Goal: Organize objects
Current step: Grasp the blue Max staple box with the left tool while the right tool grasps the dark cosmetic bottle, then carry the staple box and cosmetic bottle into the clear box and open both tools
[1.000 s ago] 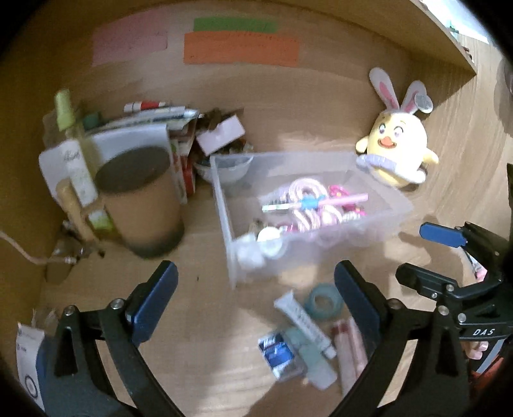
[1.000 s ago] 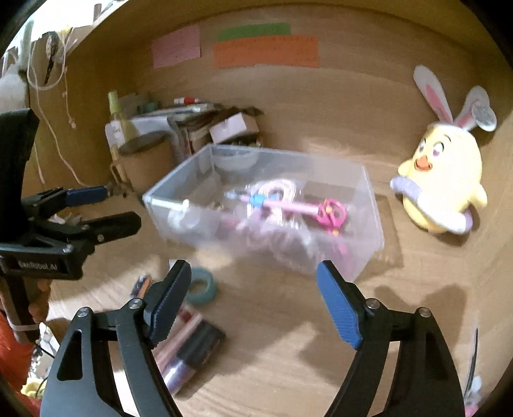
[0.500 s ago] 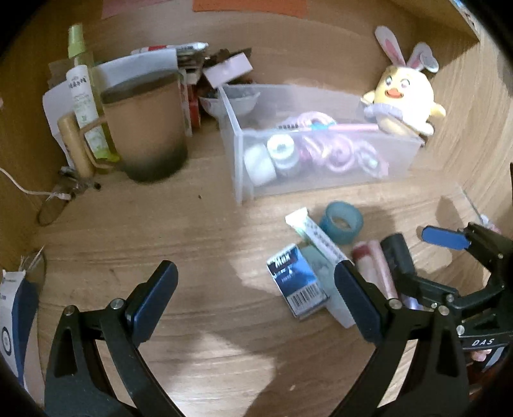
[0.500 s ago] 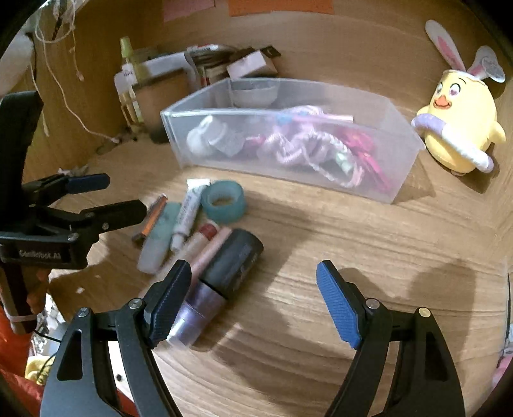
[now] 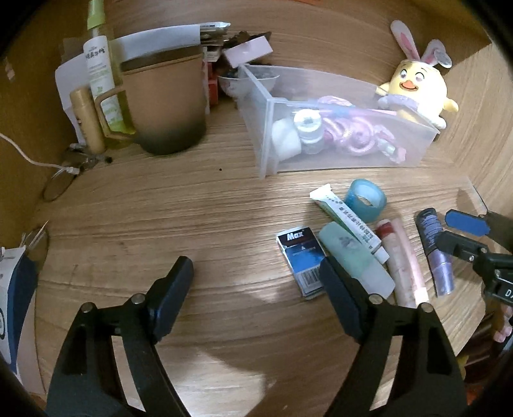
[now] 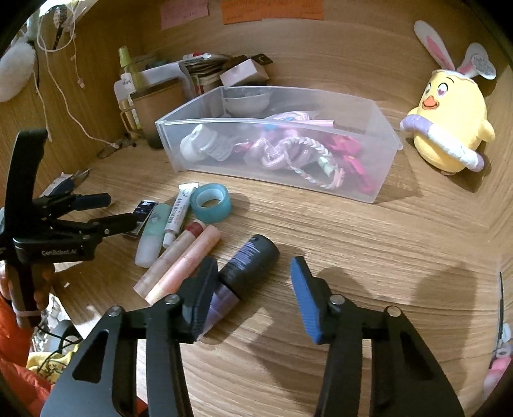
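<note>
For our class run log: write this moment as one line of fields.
left tool: open, closing, empty, by blue box | right tool: open, closing around dark tube | clear bin: loose items not yet in

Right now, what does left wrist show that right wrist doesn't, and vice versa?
Left wrist only: wire-rimmed glasses by the white cable, and the barcode end of the blue box. Right wrist only: pink and orange notes on the back wall. Both: clear bin, teal tape roll, tubes, chick plush, brown mug.
</note>
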A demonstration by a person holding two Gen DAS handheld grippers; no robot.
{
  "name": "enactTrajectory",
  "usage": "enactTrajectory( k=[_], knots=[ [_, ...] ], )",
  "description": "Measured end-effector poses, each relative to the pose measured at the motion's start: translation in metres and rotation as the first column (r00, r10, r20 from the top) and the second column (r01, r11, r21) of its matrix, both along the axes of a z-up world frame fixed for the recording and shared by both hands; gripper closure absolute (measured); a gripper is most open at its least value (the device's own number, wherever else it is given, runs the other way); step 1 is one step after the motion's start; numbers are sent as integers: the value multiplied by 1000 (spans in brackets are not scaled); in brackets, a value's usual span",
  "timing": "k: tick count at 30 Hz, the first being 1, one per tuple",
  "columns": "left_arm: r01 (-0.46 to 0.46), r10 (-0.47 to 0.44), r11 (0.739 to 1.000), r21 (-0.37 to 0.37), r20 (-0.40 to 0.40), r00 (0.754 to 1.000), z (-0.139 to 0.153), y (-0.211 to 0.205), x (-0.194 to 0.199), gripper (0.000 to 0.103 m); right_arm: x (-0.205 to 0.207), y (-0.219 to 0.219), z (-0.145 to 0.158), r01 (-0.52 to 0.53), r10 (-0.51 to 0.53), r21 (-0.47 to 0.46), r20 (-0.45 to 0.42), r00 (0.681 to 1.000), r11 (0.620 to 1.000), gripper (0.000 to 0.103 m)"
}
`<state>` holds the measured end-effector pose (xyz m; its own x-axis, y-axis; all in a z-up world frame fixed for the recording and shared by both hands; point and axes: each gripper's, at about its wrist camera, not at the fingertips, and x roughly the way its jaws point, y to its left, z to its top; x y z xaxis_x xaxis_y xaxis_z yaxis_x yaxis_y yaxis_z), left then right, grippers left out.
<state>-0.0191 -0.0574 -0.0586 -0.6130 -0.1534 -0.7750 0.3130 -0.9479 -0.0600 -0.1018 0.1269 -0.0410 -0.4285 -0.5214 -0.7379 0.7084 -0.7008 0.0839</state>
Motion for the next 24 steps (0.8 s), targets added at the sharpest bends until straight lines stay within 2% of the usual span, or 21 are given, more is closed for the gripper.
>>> enactTrajectory(
  k=[3,7,9,10,11,17,19,24],
  knots=[
    [26,-26,1000,18,0,1000,-1,5,-2,21,-1,-4,-3,-4,4,-13,25,1000,1000,61],
    [57,-57,998,-27,13,998,-6,18,-9,21,1,-14,-11,-18,19,-21,56,998,1000,62],
    [57,-57,996,-63,10,998,-7,22,-11,31,4,-17,-13,-27,28,-14,55,998,1000,66],
    [61,-61,996,-64,8,998,-7,23,-11,34,4,-18,-14,-31,31,-10,55,998,999,72],
    [64,-64,996,-61,5,998,-7,23,-11,41,5,-17,-15,-31,31,-6,53,998,1000,77],
    [60,-61,996,-61,-6,998,-5,19,-13,72,-1,-10,-15,2,-2,-9,41,999,1000,79],
    [66,-66,997,-42,-9,998,-3,16,-13,76,-5,-7,-11,7,-6,-26,41,999,1000,79],
    [58,-60,998,-27,-70,996,13,12,-13,76,-13,-5,6,19,-20,-63,-1,1000,998,79]
  ],
)
